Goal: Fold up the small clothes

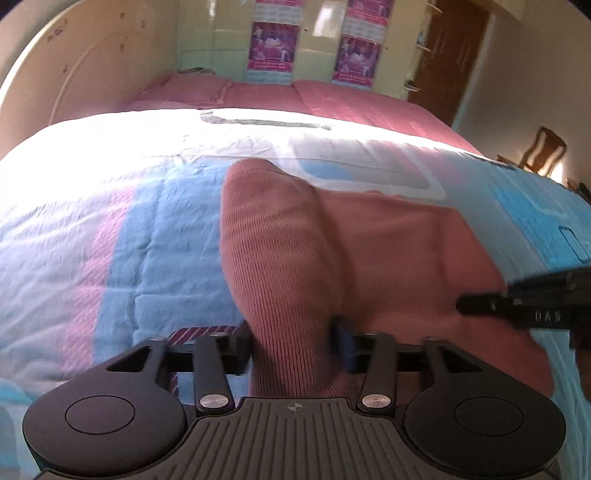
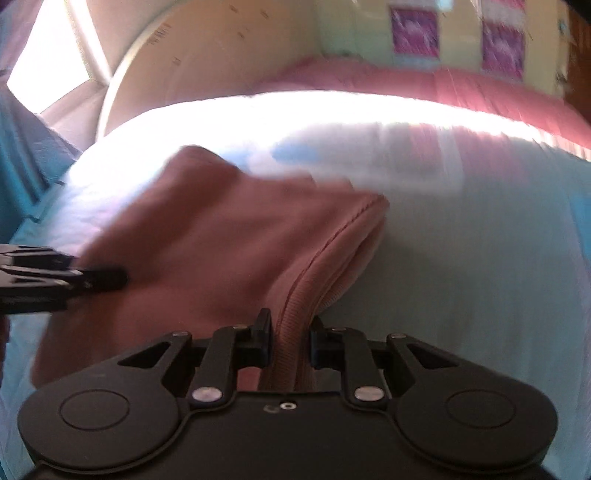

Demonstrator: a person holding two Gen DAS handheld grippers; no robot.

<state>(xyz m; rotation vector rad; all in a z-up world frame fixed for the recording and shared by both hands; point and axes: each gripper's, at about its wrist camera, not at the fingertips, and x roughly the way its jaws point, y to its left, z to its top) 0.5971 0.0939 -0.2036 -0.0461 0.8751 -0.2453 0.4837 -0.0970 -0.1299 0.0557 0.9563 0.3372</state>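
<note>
One pink garment [image 1: 332, 251] lies on the striped bedspread [image 1: 110, 229], and your two grippers share it. Your left gripper [image 1: 291, 347] stands half-wide around a ribbed fold; your right gripper [image 2: 290, 339] pinches its hem narrow.

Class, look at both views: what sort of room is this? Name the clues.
Most likely a bedroom: a made bed with a striped quilt, pink pillows at its head, and a wardrobe behind.

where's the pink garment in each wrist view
Left wrist view: the pink garment fills the centre, a ribbed fold running down between the left tongs.
Right wrist view: it lies centre-left, its ribbed hem pinched in the right tongs.
Shared landmark: the purple posters on the far wall.
</note>
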